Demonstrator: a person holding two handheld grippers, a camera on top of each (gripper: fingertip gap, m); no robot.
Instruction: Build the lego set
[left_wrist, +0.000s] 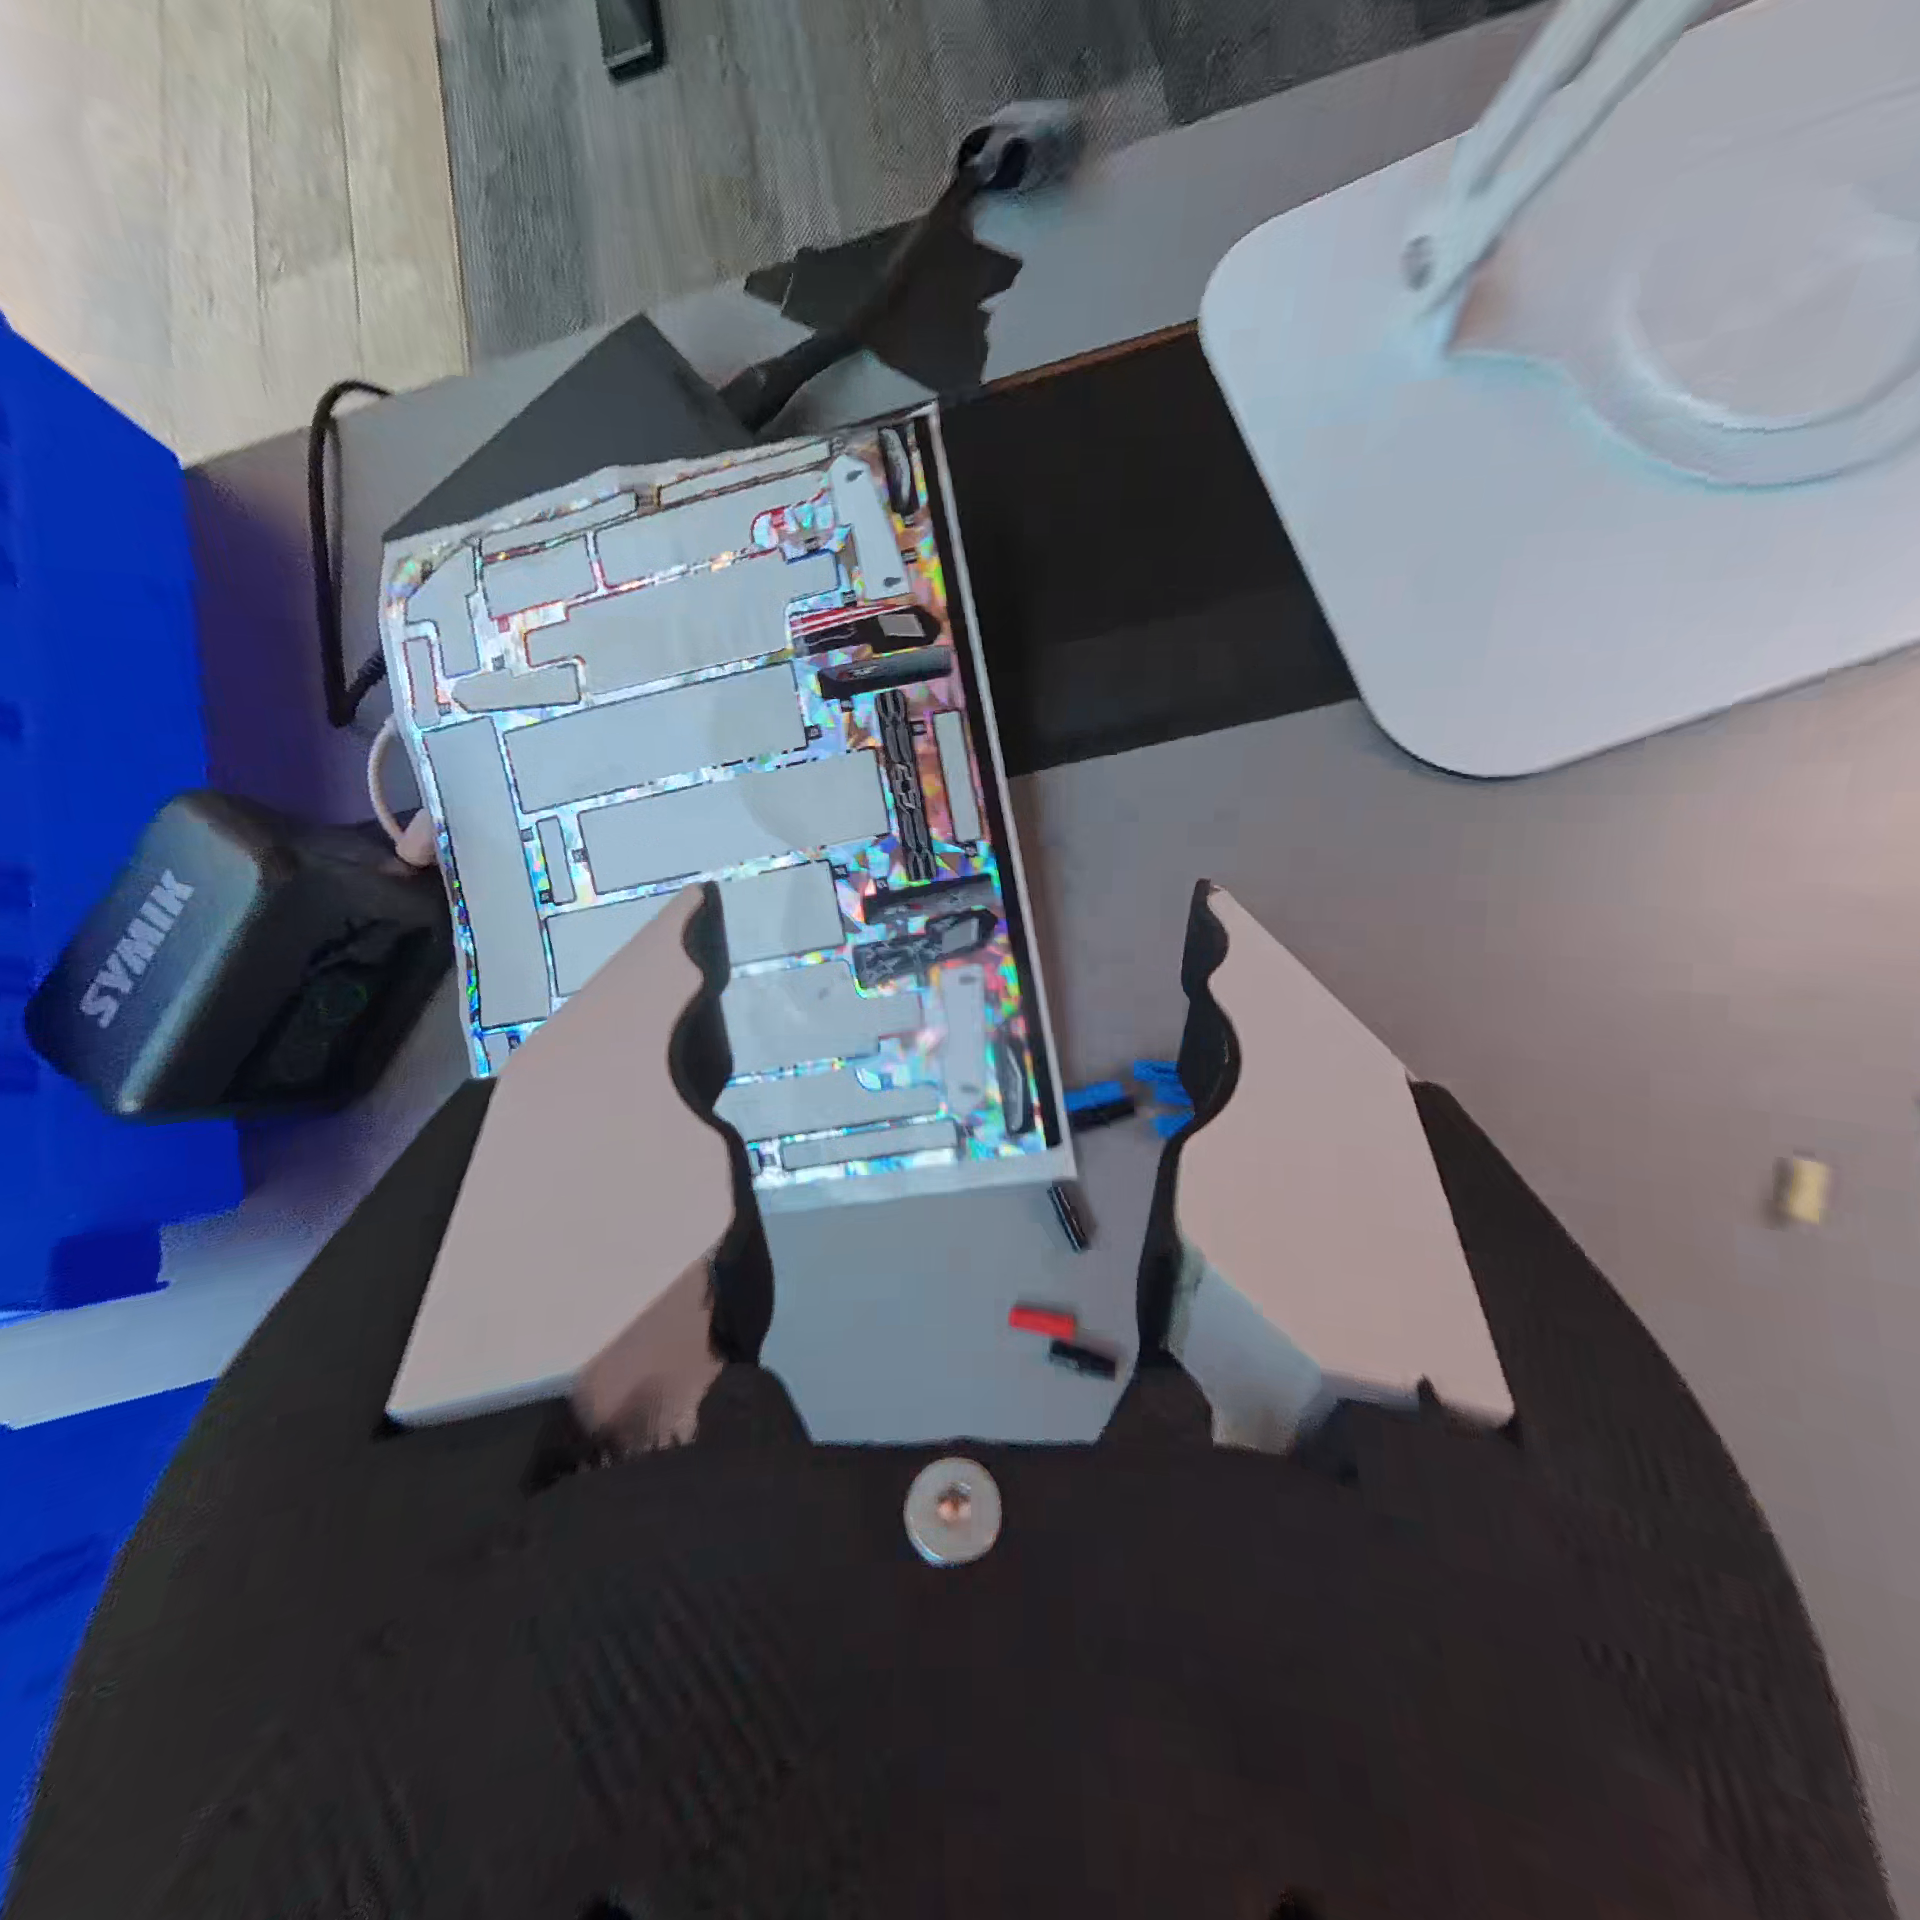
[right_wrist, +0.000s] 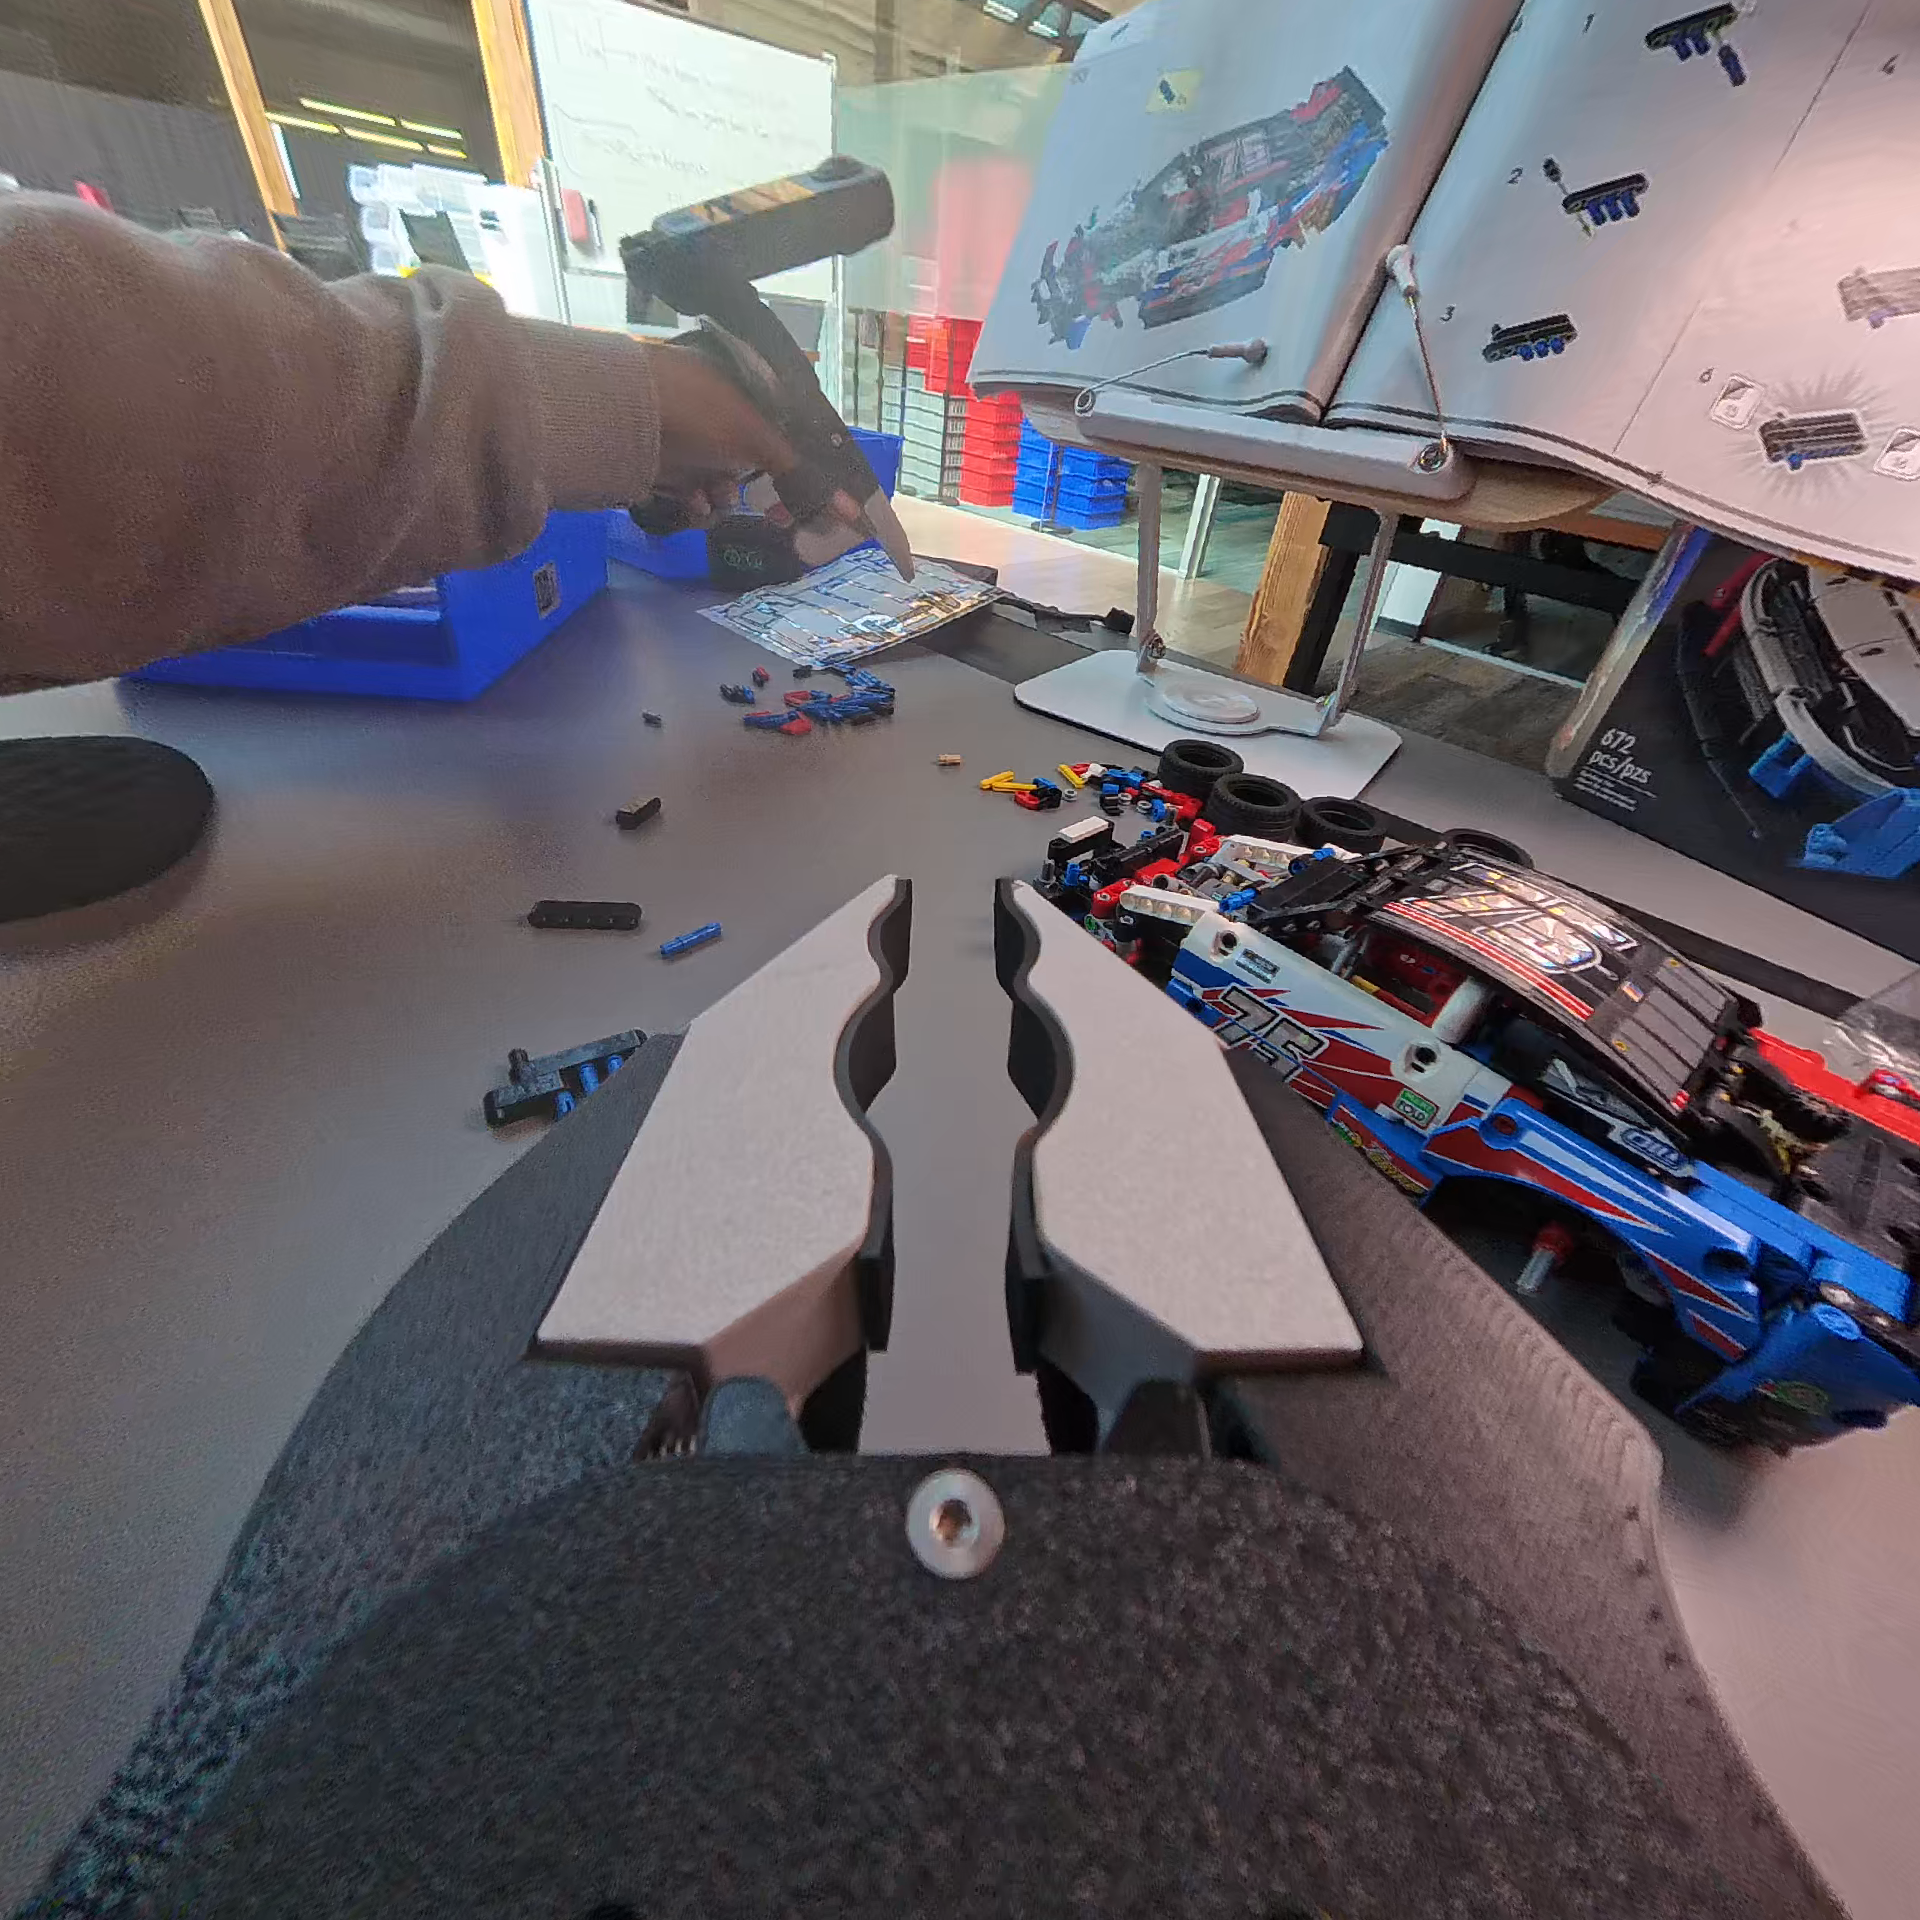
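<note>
Lego car: the part-built car (right_wrist: 1455, 1049), in blue, white and red with a black roof, lies on the tabletop (right_wrist: 312, 1039) toward its right edge, just right of the right gripper (right_wrist: 953, 914); only the right wrist view shows it.
Right jaws: narrow gap, nothing between them, pointing along the bare tabletop with the car beside them, not touching.
Loose parts: black tyres (right_wrist: 1252, 800) stand beyond the car's nose; small yellow, red and blue pieces (right_wrist: 1081, 784) lie just left of the tyres; a black beam (right_wrist: 584, 915), a blue pin (right_wrist: 690, 938) and a black sub-assembly with blue pins (right_wrist: 561, 1075) lie left of the right jaws.
Sticker sheet: a shiny, mostly peeled sheet (left_wrist: 717, 790) lies toward the far edge of the tabletop; the left wrist view shows it close, the right only from afar.
Left jaws: the left gripper (left_wrist: 951, 935) is spread wide and empty over the sheet's near end; blue pins (left_wrist: 1148, 1091) and a red pin (left_wrist: 1039, 1320) lie between the fingers' lines.
Seen only from the right: a sleeve (right_wrist: 291, 436) reaching to the left gripper, the open instruction book (right_wrist: 1455, 208) on a stand (right_wrist: 1226, 717), the set's box (right_wrist: 1766, 748).
Seen only from the left: a black case (left_wrist: 208, 966).
Surface and room: grey tabletop, blue bin (right_wrist: 416, 634) at its far left, shelves of red and blue bins beyond glass.
</note>
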